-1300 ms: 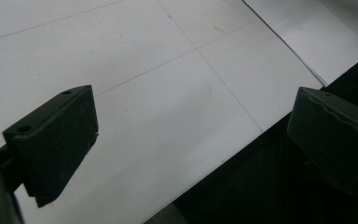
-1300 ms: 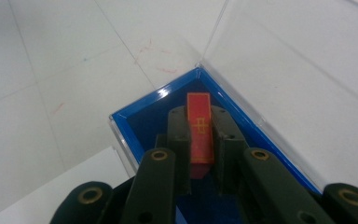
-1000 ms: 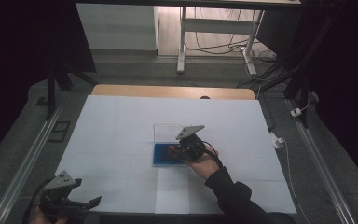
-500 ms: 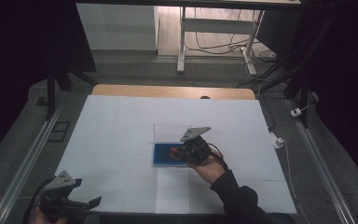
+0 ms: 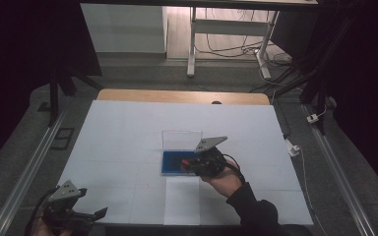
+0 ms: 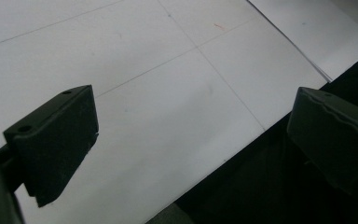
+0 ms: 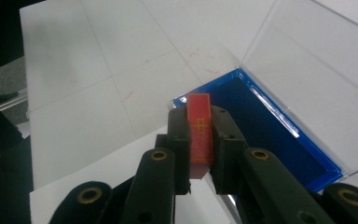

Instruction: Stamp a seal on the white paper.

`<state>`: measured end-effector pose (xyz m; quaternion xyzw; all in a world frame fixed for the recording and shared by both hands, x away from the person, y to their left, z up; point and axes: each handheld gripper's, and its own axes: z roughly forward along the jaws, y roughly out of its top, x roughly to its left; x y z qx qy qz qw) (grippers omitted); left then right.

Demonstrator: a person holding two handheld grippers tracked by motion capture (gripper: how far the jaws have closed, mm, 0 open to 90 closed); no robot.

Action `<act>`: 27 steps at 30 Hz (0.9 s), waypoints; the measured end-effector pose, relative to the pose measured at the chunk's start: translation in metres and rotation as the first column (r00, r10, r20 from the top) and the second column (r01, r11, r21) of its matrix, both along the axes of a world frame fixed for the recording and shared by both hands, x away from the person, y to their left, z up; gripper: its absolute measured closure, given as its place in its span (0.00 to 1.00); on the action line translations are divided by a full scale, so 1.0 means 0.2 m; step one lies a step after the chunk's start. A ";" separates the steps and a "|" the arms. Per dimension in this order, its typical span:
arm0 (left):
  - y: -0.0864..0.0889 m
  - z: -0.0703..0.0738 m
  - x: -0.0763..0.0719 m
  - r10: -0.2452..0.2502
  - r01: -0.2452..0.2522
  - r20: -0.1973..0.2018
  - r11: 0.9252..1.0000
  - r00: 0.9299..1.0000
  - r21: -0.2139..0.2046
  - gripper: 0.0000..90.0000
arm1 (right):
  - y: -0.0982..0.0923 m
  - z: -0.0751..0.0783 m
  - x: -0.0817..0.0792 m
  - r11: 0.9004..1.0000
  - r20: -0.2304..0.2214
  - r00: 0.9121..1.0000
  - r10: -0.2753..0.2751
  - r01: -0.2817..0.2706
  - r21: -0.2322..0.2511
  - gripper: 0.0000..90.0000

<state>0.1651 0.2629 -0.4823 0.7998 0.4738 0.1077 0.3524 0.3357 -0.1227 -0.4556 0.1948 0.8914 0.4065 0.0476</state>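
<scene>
At the near left corner of the table, the left gripper (image 5: 86,214) was held in a hand just off the edge of the white sheet (image 5: 128,142) that covered the tabletop. In the left gripper view its two black jaws were seen spread wide, with nothing between them; beneath them lay the white sheet and the dark drop beyond its edge.

Toward the middle of the table, a shallow blue tray (image 5: 173,162) was seen lying flat on the sheet, with its clear lid (image 5: 181,138) standing raised along the far side. A separate white paper (image 5: 182,199) lay just in front of the tray, toward the person.

At the tray's right end, the right gripper (image 5: 187,163) was held by the right hand (image 5: 222,179), a dark sleeve (image 5: 248,209) reaching back to the near edge. In the right gripper view its jaws were seen closed on a small red block (image 7: 200,128) marked with yellow lines, held above the blue tray (image 7: 265,126) near its corner. Whether the block touched the tray could not be told.
</scene>
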 end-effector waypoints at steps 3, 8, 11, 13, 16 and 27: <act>0.00 0.00 0.00 -0.004 0.004 0.004 1.000 1.000 0.005 0.03 | 0.00 0.00 -0.02 1.000 0.007 1.000 0.012 -0.012 -0.010 0.89; 0.00 0.00 0.00 -0.003 0.003 0.005 1.000 1.000 0.000 0.03 | -0.02 0.00 -0.06 1.000 0.001 1.000 0.000 0.000 -0.003 0.89; 0.00 0.00 0.00 -0.004 0.004 0.005 1.000 1.000 -0.002 0.03 | -0.04 -0.01 -0.08 1.000 -0.012 1.000 -0.009 0.010 0.007 0.89; 0.00 0.00 0.00 -0.004 0.004 0.006 1.000 1.000 -0.004 0.03 | -0.05 -0.01 -0.09 1.000 -0.013 1.000 -0.007 0.007 0.005 0.90; 0.01 0.00 0.00 -0.002 0.002 0.008 1.000 1.000 -0.007 0.03 | -0.06 -0.01 -0.12 1.000 -0.010 1.000 -0.005 0.005 0.002 0.89; 0.01 0.00 0.00 -0.002 0.002 0.005 1.000 1.000 -0.007 0.03 | -0.09 -0.01 -0.21 1.000 -0.009 1.000 -0.013 0.014 0.007 0.90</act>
